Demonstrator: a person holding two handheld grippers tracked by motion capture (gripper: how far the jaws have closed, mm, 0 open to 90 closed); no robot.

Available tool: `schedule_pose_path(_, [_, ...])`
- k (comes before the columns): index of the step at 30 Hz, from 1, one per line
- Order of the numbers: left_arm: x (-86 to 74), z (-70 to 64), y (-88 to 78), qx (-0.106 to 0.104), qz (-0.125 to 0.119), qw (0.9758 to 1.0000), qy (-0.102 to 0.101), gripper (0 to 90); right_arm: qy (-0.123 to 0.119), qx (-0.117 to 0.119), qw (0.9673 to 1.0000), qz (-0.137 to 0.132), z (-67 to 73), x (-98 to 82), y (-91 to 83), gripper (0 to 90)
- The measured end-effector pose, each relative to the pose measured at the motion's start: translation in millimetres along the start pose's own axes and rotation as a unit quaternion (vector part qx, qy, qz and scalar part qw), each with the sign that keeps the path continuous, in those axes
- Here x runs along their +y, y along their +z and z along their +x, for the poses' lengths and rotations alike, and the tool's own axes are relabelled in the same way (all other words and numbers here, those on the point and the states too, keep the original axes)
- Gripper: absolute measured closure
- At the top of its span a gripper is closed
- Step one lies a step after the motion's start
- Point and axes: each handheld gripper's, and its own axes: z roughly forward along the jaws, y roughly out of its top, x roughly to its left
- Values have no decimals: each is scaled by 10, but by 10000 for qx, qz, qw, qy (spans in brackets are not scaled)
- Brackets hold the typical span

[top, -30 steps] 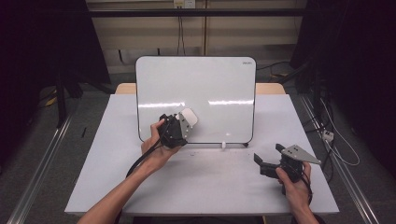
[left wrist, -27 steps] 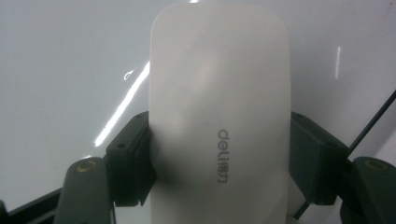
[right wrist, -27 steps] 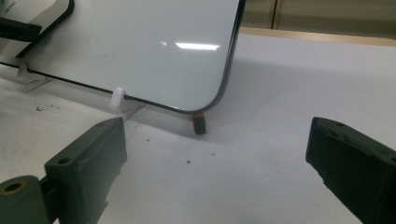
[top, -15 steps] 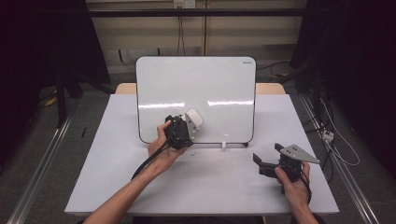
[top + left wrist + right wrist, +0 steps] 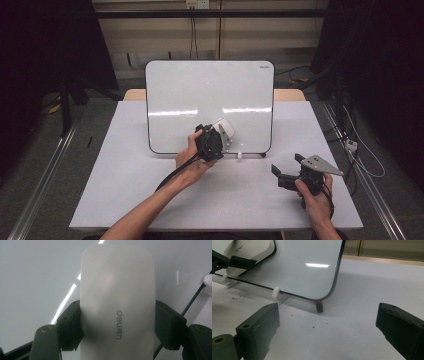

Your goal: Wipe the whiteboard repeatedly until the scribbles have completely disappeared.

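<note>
Wiping the whiteboard with the eraser

The left claw [image 5: 222, 136] grips the white eraser [image 5: 117, 300] against the whiteboard's [image 5: 210, 95] lower middle; keep it flat, pressing evenly in overlapping strokes. The right claw [image 5: 287, 172] rests wide open on the desk [image 5: 125, 190].

This looks like a lab set up for recording: a bare white desk [image 5: 125, 200] stands between dark curtains [image 5: 45, 45], with metal floor rails [image 5: 42, 200], loose cables [image 5: 360, 155] and a wall socket [image 5: 196, 4] behind.
</note>
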Motion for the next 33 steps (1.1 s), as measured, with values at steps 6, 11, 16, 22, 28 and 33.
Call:
schedule_pose_path(6, [98,-98,38,-22,4,9999,138,311,-2,0,10000,-2,-2,0,-1,51])
schedule_pose_path(11, [208,-196,74,-72,38,9996,265,310,-10,1,10000,-2,-2,0,3,51])
schedule_pose_path(16, [271,-278,100,-61,19,9993,375,310,-9,14,10000,-1,-3,0,-5,50])
schedule_pose_path(22, [239,-268,78,-116,-12,9980,617,312,4,16,10000,-5,-7,-3,-9,51])
schedule_pose_path(28, [159,-180,51,-148,14,9986,498,312,15,11,10000,-8,-12,-7,-14,51])
schedule_pose_path(33, [-3,-5,-9,-139,16,9996,231,312,26,1,10000,-4,-19,-10,-12,51])
